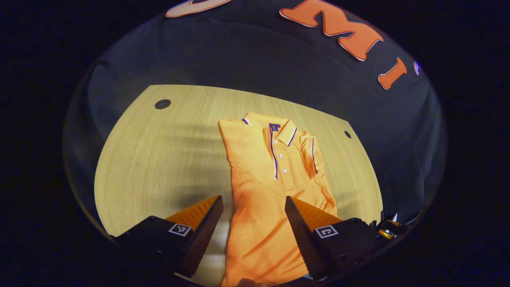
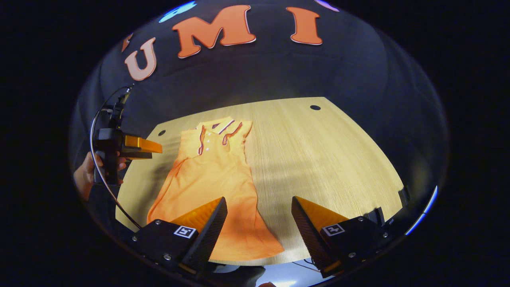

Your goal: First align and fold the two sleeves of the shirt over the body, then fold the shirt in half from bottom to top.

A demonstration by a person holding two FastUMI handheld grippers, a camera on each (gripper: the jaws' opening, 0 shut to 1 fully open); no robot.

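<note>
Shirt (image 1: 271,187) lies flat on the wooden table (image 1: 159,159), collar far away, hem close to the person. Both sleeves look tucked in over the body already, so I think the bottom-to-top fold comes next. The left gripper (image 1: 254,223) hangs over the lower part with its fingers spread wide, holding nothing. The right gripper (image 2: 259,225) is spread wide too, above the hem's near corner. To fold well, each one should pinch a hem corner, lift both together, and lay the hem level with the collar (image 1: 275,127) so the edges match.
</note>
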